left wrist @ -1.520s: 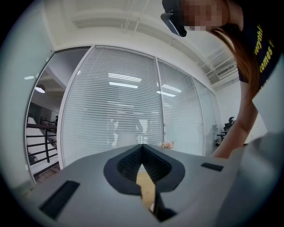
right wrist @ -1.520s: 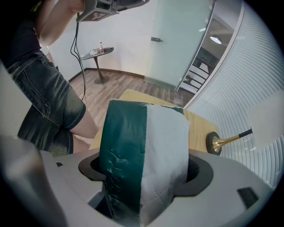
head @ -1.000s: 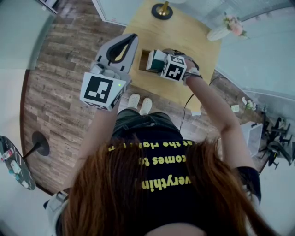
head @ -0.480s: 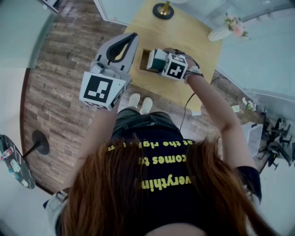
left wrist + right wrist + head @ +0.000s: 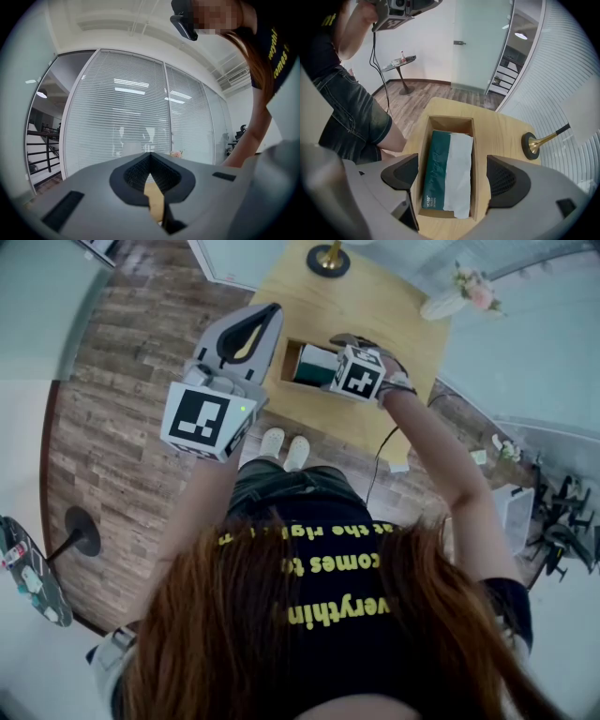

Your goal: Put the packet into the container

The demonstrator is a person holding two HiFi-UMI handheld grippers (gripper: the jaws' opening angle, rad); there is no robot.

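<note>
A brass lamp base stands at the top of the wooden table, pink flowers show upper right, and a round side table sits lower left.

The person wears a black yellow-lettered T-shirt, denim shorts.

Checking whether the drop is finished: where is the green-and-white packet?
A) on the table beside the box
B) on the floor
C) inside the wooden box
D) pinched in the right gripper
C: the packet lies flat inside the wooden box, and the right gripper has its opening jaws apart above it, not touching it.
</note>
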